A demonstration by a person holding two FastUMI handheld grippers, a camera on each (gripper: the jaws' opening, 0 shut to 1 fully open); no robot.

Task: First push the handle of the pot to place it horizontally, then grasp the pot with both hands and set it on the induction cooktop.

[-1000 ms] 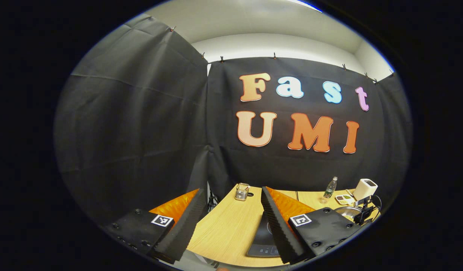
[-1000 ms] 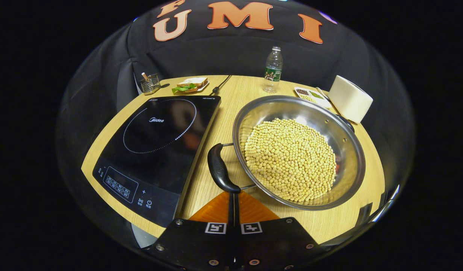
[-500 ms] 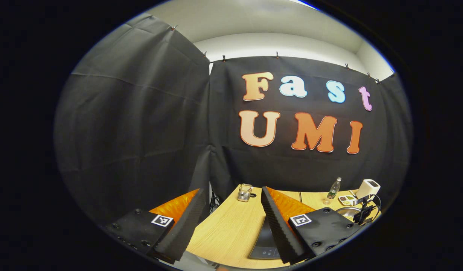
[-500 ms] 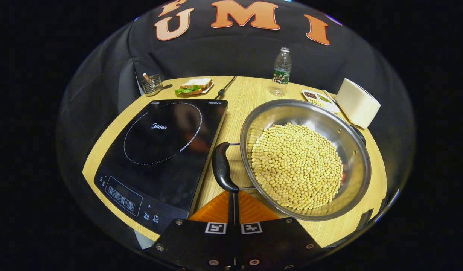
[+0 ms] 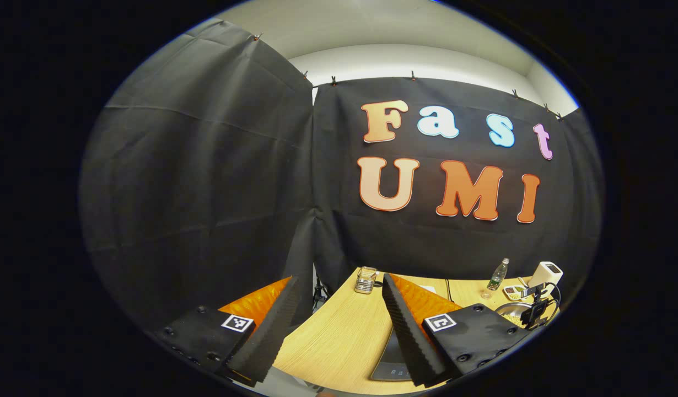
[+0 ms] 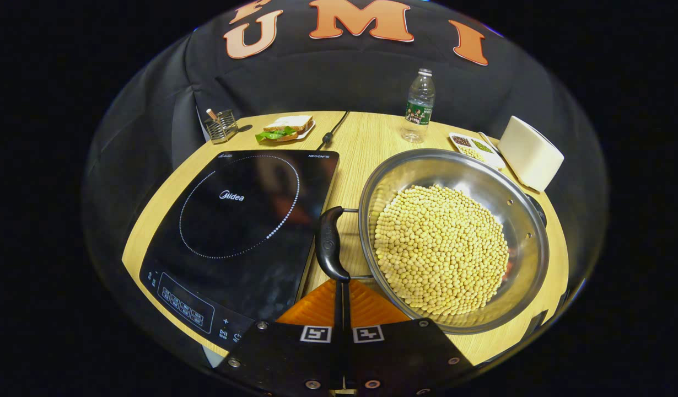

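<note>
A steel pot [image 6: 515, 187] full of yellow beans sits on the wooden table [image 6: 366, 138], right of the black induction cooktop [image 6: 240, 220]. Its black loop handle [image 6: 331, 242] points toward the cooktop's right edge. A second small handle [image 6: 537, 207] is on the far side. My right gripper [image 6: 339, 282] is shut, its tips against the near end of the loop handle. In the left gripper view my left gripper [image 5: 339, 277] stands open above the table's left part, holding nothing. There a corner of the cooktop [image 5: 391, 364] shows beside its right finger, and the pot [image 5: 507, 311] lies far right.
Along the back edge stand a wire holder [image 6: 220, 125], a sandwich on a plate [image 6: 284, 129], a water bottle [image 6: 419, 105], a small seasoning tray [image 6: 474, 146] and a white box [image 6: 529, 153]. A black cable [image 6: 331, 132] runs behind the cooktop.
The right gripper has pushed on the loop handle: the pot has turned and shifted, the handle swinging nearer the cooktop's edge. The left gripper view has drifted leftward; its fingers stay open.
</note>
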